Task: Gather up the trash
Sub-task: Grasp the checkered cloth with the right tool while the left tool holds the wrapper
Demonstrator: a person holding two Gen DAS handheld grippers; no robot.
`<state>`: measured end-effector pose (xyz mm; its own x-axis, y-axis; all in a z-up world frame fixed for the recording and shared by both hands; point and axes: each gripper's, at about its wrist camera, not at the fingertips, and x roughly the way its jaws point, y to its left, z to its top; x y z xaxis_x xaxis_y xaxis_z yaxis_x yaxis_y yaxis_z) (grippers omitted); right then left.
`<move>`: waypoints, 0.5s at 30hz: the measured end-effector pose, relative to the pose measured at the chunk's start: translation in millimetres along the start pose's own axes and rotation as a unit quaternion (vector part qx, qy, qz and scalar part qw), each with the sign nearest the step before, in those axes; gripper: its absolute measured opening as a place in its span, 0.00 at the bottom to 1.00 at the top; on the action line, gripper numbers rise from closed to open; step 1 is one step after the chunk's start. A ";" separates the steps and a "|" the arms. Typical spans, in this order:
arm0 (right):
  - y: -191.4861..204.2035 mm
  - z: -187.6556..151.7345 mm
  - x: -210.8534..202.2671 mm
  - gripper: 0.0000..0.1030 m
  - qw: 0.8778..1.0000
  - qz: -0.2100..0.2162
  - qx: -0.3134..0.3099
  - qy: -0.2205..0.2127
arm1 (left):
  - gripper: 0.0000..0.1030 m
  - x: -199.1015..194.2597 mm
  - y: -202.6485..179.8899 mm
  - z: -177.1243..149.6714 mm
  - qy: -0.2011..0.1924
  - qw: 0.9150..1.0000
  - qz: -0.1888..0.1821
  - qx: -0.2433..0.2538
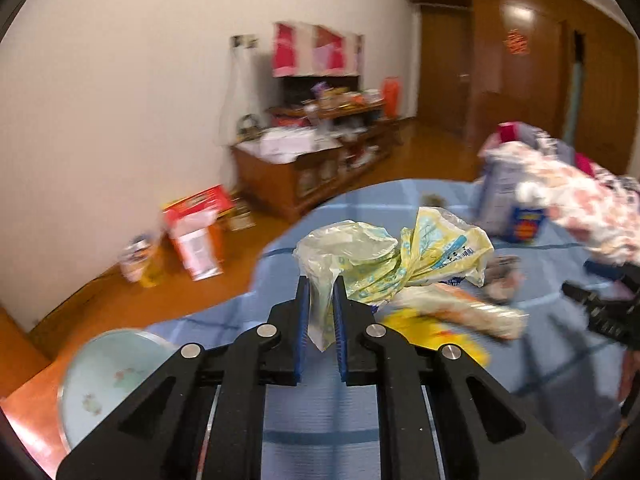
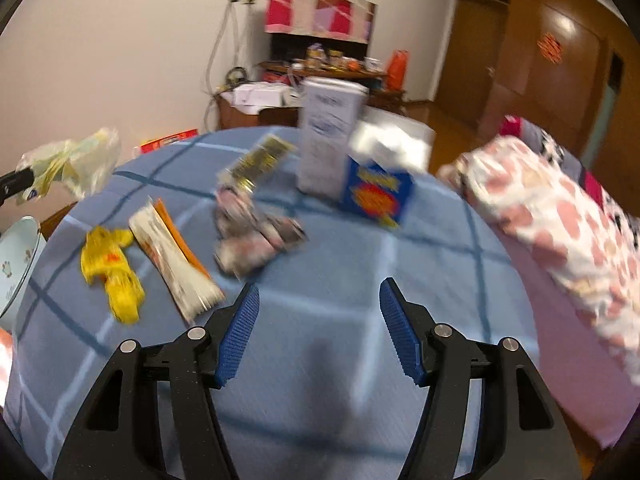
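Round worktop [image 2: 360, 280], blue checked cloth. Landmark: blue box [image 2: 378, 196], far centre. Tall white carton [image 2: 328, 140] just left of it. Black-gold packet [image 2: 260, 160] further left. Crumpled pink-grey wrapper [image 2: 252, 236] left and nearer. White-orange packet [image 2: 176, 264] beyond that; yellow wrapper [image 2: 110, 272] leftmost. Floral bundle [image 2: 552, 216] at right edge.

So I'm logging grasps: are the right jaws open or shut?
Open. In the right wrist view the right gripper has its blue pads wide apart with only the blue checked tablecloth between them.
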<state>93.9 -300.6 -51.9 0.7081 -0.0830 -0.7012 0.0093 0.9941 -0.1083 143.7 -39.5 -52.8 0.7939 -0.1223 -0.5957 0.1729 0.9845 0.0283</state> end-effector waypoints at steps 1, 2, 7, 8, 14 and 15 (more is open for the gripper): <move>9.9 11.5 11.2 0.60 1.000 0.005 -0.012 0.003 | 0.11 3.9 10.2 -3.0 0.008 1.000 0.012 -0.007; 14.5 17.7 16.6 0.60 1.000 0.008 -0.017 0.005 | 0.11 6.4 18.3 -5.8 0.014 1.000 0.019 -0.012; 35.7 41.8 62.0 0.60 0.998 0.020 -0.037 0.040 | 0.11 12.8 45.8 -19.8 0.032 0.998 0.045 -0.027; 37.8 43.5 72.0 0.60 0.998 0.019 -0.040 0.052 | 0.11 13.6 49.4 -21.6 0.034 0.998 0.048 -0.028; 34.5 41.0 90.6 0.21 0.995 0.038 -0.032 0.088 | 0.11 6.8 66.7 -28.2 0.038 0.997 0.056 -0.029; 35.2 41.5 84.3 0.13 0.995 0.036 -0.033 0.082 | 0.11 4.2 70.3 -30.2 0.038 0.997 0.060 -0.028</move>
<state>183.2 -269.7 -85.6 0.5799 -0.0265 -0.8143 -0.0879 0.9916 -0.0949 141.6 33.0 -77.5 0.7598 0.0037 -0.6501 0.0449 0.9973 0.0582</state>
